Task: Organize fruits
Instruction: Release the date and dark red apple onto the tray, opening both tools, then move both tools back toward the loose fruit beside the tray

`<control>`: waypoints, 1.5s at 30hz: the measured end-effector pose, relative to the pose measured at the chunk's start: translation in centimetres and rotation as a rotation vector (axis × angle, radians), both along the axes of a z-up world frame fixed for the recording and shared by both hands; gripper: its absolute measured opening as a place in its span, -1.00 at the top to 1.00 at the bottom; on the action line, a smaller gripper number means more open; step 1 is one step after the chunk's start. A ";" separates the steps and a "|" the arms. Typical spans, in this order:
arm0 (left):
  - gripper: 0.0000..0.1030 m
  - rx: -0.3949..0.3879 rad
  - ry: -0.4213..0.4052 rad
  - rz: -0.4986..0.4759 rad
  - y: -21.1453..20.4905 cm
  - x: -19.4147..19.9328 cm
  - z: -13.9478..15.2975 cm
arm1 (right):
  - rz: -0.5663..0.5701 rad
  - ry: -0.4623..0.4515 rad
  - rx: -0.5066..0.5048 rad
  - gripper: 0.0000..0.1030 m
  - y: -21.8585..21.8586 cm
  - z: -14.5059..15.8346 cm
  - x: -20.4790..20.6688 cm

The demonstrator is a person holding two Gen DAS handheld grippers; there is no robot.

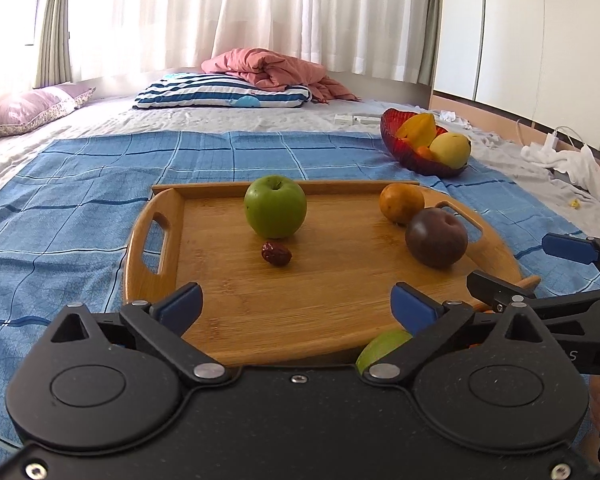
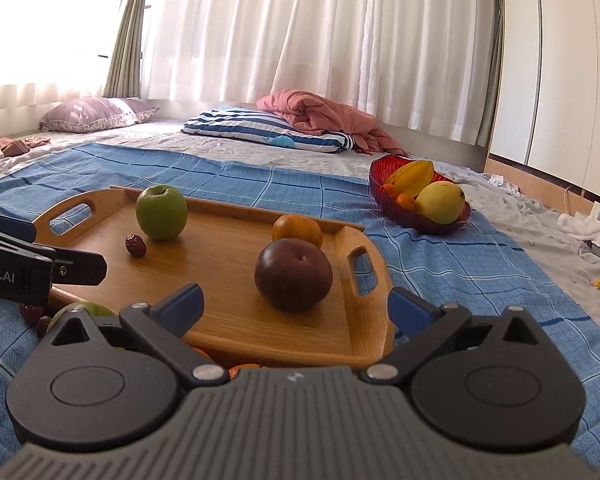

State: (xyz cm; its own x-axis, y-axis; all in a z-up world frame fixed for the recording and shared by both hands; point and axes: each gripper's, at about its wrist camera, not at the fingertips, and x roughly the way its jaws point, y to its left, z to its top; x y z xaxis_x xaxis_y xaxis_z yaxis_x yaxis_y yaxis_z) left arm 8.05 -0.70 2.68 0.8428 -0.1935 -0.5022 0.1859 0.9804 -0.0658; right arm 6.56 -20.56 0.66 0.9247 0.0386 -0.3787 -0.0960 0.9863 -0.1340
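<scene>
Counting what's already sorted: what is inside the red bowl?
The red bowl holds a yellow starfruit, a yellow-green mango and small orange fruits. Anything beneath them is covered.

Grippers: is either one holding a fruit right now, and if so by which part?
Nothing is held. The left gripper and right gripper are both open, with only the tray showing between their fingers.
</scene>
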 end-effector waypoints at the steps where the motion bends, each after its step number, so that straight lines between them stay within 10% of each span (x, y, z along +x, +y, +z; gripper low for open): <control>1: -0.96 0.001 -0.003 -0.002 0.0 -0.2 0.0 | 0.002 -0.001 0.000 -1.00 0.0 -0.1 -0.2; 45: -0.86 0.017 0.030 -0.141 -1.4 -5.0 -1.6 | -0.034 0.085 0.043 -1.00 -0.1 -3.6 -3.3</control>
